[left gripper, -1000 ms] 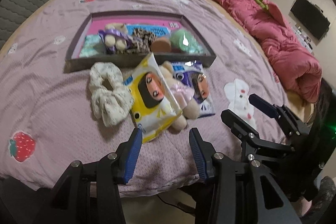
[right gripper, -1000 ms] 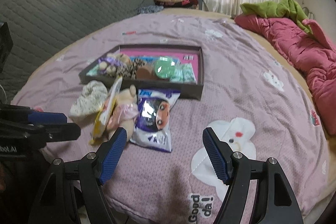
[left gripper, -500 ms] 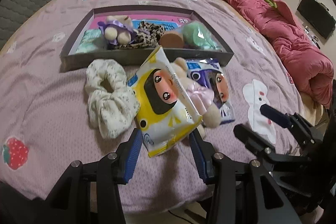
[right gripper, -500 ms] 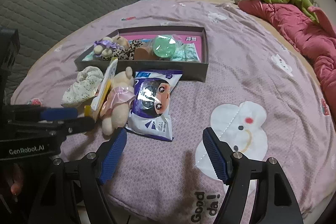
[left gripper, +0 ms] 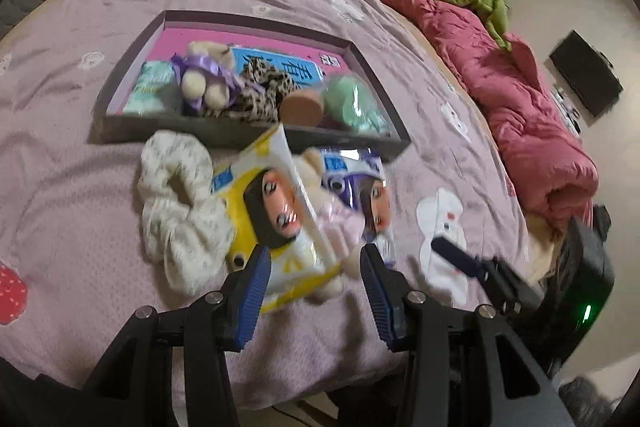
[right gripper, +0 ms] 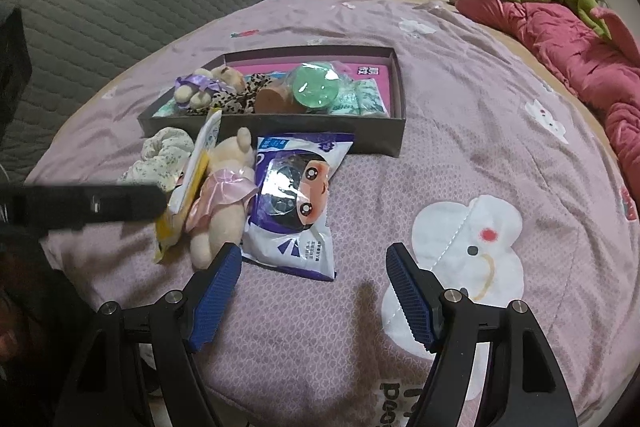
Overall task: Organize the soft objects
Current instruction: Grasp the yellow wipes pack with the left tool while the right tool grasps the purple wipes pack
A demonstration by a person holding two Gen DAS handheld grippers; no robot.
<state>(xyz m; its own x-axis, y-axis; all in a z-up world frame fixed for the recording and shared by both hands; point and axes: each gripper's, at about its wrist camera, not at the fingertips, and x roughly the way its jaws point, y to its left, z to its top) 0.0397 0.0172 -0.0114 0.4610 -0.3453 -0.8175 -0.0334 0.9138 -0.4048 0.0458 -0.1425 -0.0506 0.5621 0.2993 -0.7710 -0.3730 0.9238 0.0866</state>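
Lilac quilted bed (right gripper: 460,155) carries a dark shallow box (right gripper: 394,131), already part filled with soft things. Just in front of it lie a cream scrunchie (left gripper: 176,211), a yellow tissue pack (left gripper: 276,223) leaning on a small teddy (right gripper: 224,187), and a purple tissue pack (right gripper: 294,207). Left gripper (left gripper: 316,277) fingers stand open around the yellow pack's near corner, not pressing. Right gripper (right gripper: 314,277) hovers open, empty. Best to reach deeper before closing, gently.

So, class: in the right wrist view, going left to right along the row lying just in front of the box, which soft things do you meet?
White floral scrunchie → yellow packet → teddy in pink dress → purple packet.
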